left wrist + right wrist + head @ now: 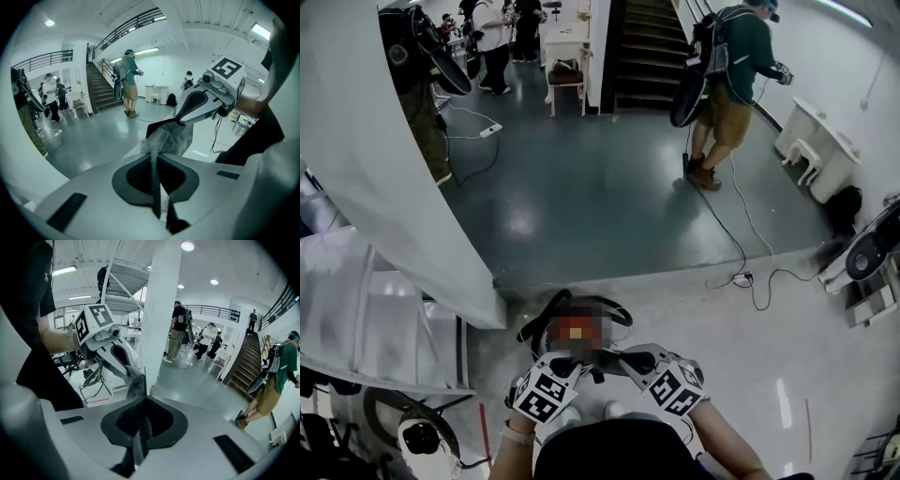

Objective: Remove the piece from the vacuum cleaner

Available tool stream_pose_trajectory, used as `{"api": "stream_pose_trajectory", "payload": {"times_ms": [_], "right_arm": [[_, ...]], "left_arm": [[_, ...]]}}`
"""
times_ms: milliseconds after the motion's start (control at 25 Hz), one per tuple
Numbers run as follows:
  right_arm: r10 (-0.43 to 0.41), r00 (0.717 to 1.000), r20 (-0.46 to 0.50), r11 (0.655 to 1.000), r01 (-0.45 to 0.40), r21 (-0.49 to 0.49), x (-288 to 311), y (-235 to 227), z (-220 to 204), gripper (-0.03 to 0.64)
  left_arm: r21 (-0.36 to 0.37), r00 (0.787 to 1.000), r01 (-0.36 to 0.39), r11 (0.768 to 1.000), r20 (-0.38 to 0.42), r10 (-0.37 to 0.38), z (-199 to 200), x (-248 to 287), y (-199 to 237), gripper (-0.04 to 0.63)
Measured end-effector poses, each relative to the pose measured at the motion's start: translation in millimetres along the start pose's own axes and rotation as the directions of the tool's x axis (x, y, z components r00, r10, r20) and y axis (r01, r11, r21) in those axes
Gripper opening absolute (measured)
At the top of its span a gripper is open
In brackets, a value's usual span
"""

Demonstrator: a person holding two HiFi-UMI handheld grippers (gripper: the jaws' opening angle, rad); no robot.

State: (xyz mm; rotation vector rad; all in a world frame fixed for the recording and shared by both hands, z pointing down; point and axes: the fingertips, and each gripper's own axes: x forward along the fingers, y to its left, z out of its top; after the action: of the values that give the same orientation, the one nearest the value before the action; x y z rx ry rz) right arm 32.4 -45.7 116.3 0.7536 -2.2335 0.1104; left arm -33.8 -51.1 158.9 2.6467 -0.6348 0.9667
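Low in the head view, my left gripper (579, 364) and right gripper (617, 358) meet tip to tip over a black rounded vacuum body (546, 323) on the floor, partly hidden by a mosaic patch. Both are shut on one grey fuzzy fabric-like piece. In the left gripper view, a thin strip of it runs up from my left gripper (159, 206) to a grey wad (166, 138), which the right gripper (180, 123) pinches. In the right gripper view, my right gripper (138, 446) clamps the piece's thin edge (135, 383), and the left gripper (131, 376) grips it from the far side.
A broad white pillar (384, 187) stands at the left, with a white machine (422, 436) at its foot. A cable and power strip (741, 278) lie on the floor ahead. A person with a backpack (731, 66) stands by the stairs (647, 47). A fan (867, 258) is at the right.
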Motion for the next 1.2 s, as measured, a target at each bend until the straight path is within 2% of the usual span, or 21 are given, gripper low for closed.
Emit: {"api": "stream_pose_trajectory", "payload": {"times_ms": [240, 640, 1200], "right_arm": [[-0.005, 0.999, 0.035, 1.0, 0.005, -0.018, 0, -4, 15, 0.034], [0.004, 0.998, 0.061, 1.0, -0.002, -0.027, 3, 6, 25, 0.034], [-0.021, 0.998, 0.058, 1.0, 0.02, 0.014, 7, 20, 7, 0.034]], "left_arm": [[0.009, 0.998, -0.057, 0.998, 0.014, 0.057, 10, -12, 10, 0.028], [-0.001, 0.995, -0.095, 0.995, 0.013, 0.095, 6, -27, 11, 0.028], [-0.001, 0.998, -0.064, 0.998, -0.013, 0.064, -9, -21, 0, 0.028]]}}
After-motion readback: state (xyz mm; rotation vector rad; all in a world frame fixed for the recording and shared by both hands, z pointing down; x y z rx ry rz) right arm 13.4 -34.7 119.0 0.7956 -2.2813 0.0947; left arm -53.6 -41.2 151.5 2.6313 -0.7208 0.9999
